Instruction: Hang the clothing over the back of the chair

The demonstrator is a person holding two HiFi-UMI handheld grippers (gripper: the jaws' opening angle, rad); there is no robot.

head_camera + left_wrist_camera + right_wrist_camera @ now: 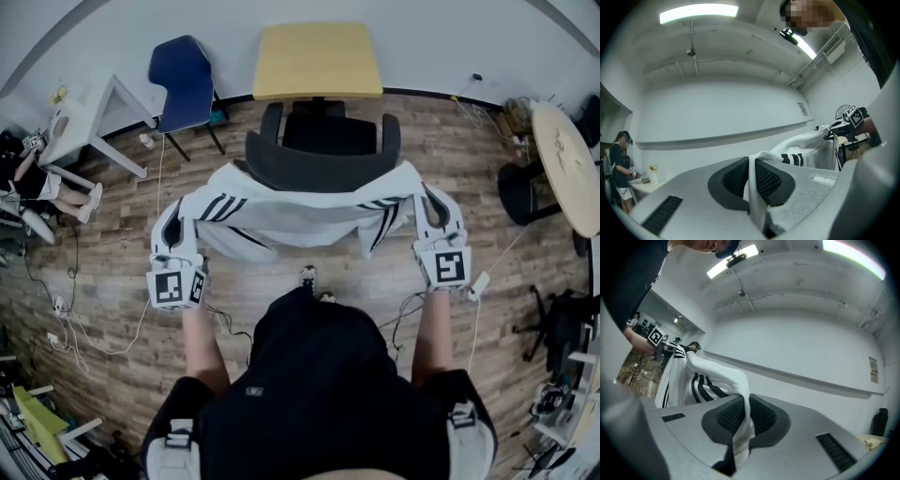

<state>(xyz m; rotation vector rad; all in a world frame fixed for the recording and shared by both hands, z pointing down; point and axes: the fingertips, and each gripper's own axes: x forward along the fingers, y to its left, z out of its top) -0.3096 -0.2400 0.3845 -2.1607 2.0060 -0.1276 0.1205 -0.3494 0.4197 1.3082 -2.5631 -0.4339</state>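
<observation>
The person (pixel 319 394) is standing just behind the chair (pixel 319 161), arms forward. The left gripper (pixel 751 180) is pinching a fold of the white striped garment (pixel 300 217) between its jaws. The right gripper (pixel 744 420) is pinching a fold at the opposite end. The garment is hanging spread between them at the near side of the chair back; contact cannot be confirmed. Assessment: the cloth is light and limp, is sagging mid-span, and is likely to slide off a smooth back. Grips at the two upper ends are serving best, with cloth falling evenly on both sides.
</observation>
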